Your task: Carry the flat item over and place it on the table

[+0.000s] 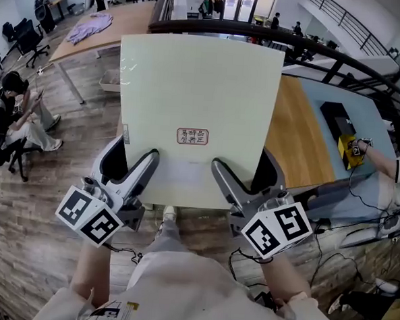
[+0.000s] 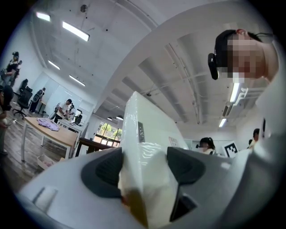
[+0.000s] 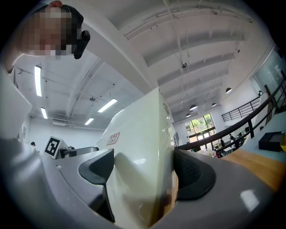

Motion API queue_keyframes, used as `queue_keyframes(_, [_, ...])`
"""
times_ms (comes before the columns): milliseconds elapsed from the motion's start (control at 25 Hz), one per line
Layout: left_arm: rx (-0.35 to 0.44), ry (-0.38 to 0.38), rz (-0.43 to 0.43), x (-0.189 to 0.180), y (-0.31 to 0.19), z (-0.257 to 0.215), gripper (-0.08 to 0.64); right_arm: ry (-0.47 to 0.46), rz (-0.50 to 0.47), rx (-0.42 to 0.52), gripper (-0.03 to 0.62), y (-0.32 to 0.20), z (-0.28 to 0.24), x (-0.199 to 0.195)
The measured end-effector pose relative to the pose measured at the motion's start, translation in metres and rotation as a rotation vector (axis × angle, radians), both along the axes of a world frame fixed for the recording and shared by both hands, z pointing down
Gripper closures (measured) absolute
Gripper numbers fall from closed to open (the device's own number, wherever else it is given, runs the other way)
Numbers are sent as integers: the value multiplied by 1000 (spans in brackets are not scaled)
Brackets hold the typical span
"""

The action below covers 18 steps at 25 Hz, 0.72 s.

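Observation:
A pale cream flat board [image 1: 196, 108] with a small red stamp hangs in the air in front of me, held level by its near edge. My left gripper [image 1: 137, 169] is shut on the board's near left part, and my right gripper [image 1: 234, 178] is shut on its near right part. In the left gripper view the board [image 2: 147, 147] stands edge-on between the dark pads [image 2: 107, 167]. The right gripper view shows the board [image 3: 138, 152] wedged between its pads [image 3: 194, 172] too. A wooden table [image 1: 299, 138] lies below to the right.
A dark curved railing [image 1: 341, 60] crosses behind the board. A blue surface [image 1: 355, 115] at right carries a black box and a yellow tool [image 1: 351, 152]. Another wooden table [image 1: 100, 31] stands at back left. A seated person [image 1: 13, 114] is at left. Cables lie on the floor at right.

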<state>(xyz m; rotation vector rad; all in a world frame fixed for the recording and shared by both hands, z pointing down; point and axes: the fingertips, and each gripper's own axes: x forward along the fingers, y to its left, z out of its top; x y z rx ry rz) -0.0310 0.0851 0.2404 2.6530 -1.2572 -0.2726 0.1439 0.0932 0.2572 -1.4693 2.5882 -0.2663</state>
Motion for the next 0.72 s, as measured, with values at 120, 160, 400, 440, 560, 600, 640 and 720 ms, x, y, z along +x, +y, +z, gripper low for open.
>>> queue_keyframes(120, [-12, 0, 2, -11, -34, 2, 253, 1, 8, -12, 169, -33, 2, -12])
queue_keyframes(160, [-16, 0, 3, -15, -46, 3, 253, 1, 11, -17, 169, -44, 3, -16])
queue_keyframes(400, [-28, -6, 17, -35, -115, 1, 253, -11, 21, -38, 169, -111, 3, -35])
queue_keyframes(440, [-29, -6, 19, -38, -126, 1, 253, -12, 24, -40, 169, -122, 3, -39])
queue_keyframes(560, [-38, -5, 24, -53, -158, 2, 253, -13, 29, -51, 169, -152, 5, -53])
queue_keyframes(600, [-41, -3, 24, -59, -167, 2, 253, -11, 29, -53, 169, -162, 5, -59])
queue_keyframes(640, [-44, -1, 24, -65, -176, 2, 255, -7, 29, -55, 168, -171, 4, -65])
queue_keyframes(720, [-48, 4, 23, -78, -197, 3, 255, 0, 29, -58, 167, -192, 3, -78])
